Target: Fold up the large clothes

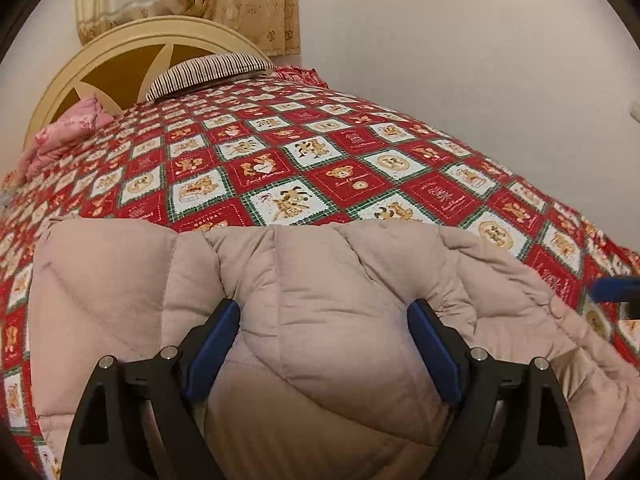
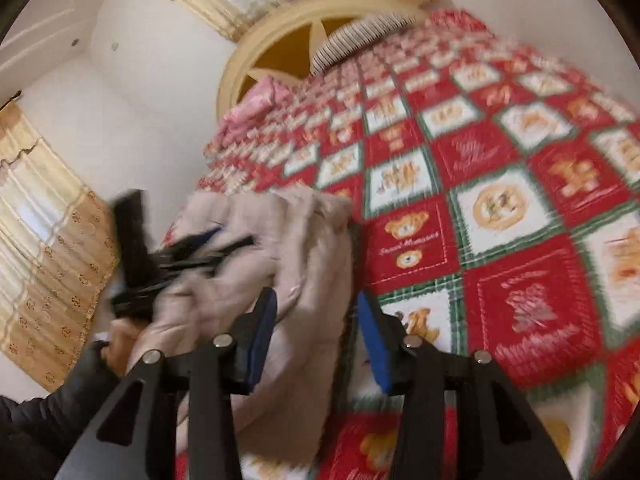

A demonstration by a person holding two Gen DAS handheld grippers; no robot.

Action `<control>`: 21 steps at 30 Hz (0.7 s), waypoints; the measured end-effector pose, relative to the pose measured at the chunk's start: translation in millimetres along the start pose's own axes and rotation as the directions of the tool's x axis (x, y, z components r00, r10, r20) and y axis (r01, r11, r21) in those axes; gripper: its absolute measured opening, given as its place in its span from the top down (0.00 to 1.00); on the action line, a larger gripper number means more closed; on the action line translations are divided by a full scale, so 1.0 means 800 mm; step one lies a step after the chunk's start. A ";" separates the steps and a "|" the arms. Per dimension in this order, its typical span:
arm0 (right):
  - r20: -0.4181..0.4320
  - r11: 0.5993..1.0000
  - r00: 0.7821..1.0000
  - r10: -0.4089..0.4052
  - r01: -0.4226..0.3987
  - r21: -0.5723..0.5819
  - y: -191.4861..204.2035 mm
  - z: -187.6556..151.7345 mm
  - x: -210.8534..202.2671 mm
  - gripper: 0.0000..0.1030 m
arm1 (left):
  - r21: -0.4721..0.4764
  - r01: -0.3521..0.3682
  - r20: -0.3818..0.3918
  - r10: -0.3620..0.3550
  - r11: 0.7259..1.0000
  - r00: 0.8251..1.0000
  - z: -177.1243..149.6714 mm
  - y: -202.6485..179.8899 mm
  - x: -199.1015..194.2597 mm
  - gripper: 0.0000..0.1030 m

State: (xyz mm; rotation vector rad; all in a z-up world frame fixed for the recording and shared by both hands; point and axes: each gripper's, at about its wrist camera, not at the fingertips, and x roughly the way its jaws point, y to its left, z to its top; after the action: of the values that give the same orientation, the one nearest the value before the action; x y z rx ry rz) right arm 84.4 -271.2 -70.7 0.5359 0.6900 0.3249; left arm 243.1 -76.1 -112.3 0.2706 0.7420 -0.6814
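Lying on one quilt (image 1: 360, 184) | one beige jacket (image 1: 320, 280) | two pillows

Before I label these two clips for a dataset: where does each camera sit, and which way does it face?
Left wrist: on the left gripper, angled down at the beige padded coat on the bedspread, headboard beyond; own open fingers show.
Right wrist: on the right gripper, blurred, facing the coat's edge; the left gripper, hand and dark sleeve show.
Both share coat, bedspread, headboard.
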 end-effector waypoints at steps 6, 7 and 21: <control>-0.072 0.987 0.997 0.023 -0.034 -0.156 0.073 -0.039 0.014 0.63 | 0.039 -0.058 -0.019 0.059 0.998 0.998 0.001 -0.012 0.008 0.16; -0.109 0.989 0.994 -0.011 -0.005 -0.149 0.068 -0.054 0.030 0.66 | 0.039 -0.060 -0.020 0.060 0.997 0.998 0.001 -0.012 0.009 0.16; -0.120 0.989 0.992 -0.023 0.039 0.140 0.003 -0.103 0.055 0.74 | 0.077 -0.090 -0.019 0.092 0.993 0.996 0.009 -0.024 0.042 0.07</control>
State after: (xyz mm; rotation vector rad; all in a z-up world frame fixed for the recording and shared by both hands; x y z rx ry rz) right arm 60.7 -220.2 -145.1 0.6448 0.8400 0.2811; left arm 252.2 -110.0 -131.0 0.3797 0.7216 -0.6214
